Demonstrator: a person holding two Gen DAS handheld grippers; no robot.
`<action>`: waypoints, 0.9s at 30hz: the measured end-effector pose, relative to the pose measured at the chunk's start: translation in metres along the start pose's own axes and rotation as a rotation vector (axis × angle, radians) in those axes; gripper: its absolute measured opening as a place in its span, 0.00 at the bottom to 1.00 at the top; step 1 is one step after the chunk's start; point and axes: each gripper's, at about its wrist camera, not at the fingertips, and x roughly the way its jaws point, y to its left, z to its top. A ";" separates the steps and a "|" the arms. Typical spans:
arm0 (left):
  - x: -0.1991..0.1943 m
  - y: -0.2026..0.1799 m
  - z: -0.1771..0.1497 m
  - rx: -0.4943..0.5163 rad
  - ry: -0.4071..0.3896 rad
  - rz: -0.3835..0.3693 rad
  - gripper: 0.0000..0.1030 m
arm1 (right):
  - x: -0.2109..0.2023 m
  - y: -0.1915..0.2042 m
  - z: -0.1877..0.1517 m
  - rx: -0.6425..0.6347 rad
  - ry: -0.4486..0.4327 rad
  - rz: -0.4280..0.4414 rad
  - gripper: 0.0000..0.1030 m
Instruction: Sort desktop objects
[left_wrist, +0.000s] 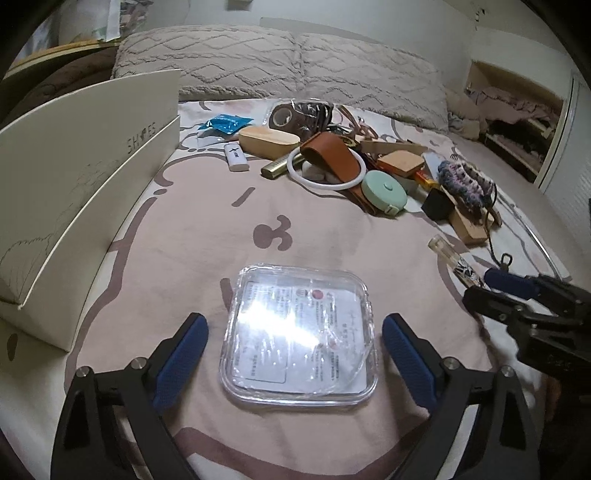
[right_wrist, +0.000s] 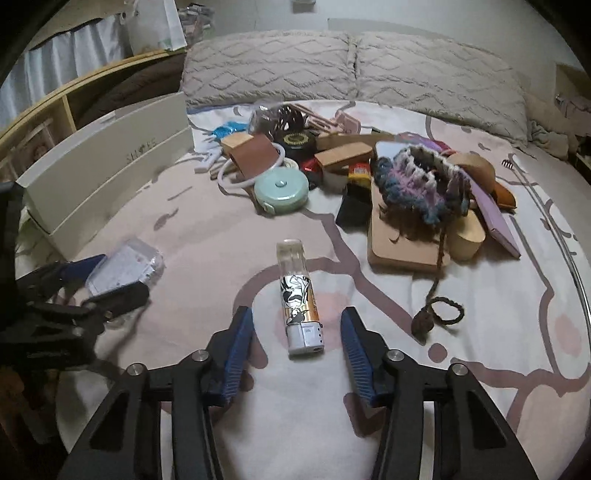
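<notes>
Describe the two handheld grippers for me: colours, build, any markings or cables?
The left gripper and right gripper look identical: black angular frames with triangular cut-outs, silver round bolt heads at the pivots, and jaws lined with ribbed blue pads. No cables or readable markings show. Neither view shows clearly the hands holding them or any sleeve.

The pile of small objects (left_wrist: 369, 162) serves as the landmark, lying on the bedspread (left_wrist: 207, 221). Behind it, two pillows (left_wrist: 280, 62) sit side by side. To its left stands the shoe box (left_wrist: 74, 184), well apart. Before the pile, toward the camera, the clear square case (left_wrist: 299, 339) lies flat on the bedspread. Right of that case and nearer the pile's right end lies the lighter (right_wrist: 298, 299), apart from both. At the pile's front edge sits the round tape measure (right_wrist: 282, 192).
</notes>
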 end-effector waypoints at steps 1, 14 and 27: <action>0.000 0.000 0.000 -0.003 -0.003 -0.001 0.90 | 0.001 0.000 0.000 -0.002 0.005 0.003 0.42; -0.006 0.002 -0.007 0.000 -0.029 0.000 0.75 | -0.012 0.018 -0.015 -0.085 0.002 0.088 0.21; -0.009 -0.006 -0.013 0.035 -0.036 0.034 0.81 | -0.019 0.014 -0.026 -0.100 0.004 -0.050 0.45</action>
